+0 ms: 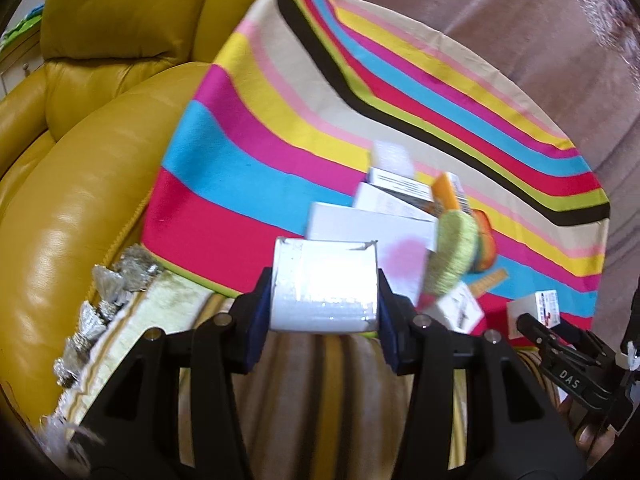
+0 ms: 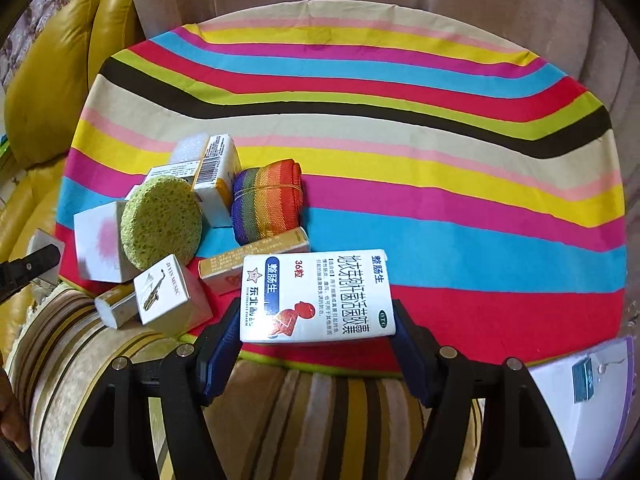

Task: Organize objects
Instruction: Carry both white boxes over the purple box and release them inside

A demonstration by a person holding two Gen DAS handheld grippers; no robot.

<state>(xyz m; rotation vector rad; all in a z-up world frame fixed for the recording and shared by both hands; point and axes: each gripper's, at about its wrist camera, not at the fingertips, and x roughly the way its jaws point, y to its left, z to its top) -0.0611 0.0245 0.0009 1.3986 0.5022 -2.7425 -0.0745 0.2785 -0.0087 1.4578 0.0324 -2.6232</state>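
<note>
Left tool (image 1: 324, 300) is clamping a taped white box (image 1: 323, 284) by its sides, lifted near the striped cloth's (image 1: 248, 128) edge. Right tool (image 2: 318, 334) pinches the medicine carton (image 2: 316, 296) across its width; light, crushable cardboard, so probably go gentle.
</note>
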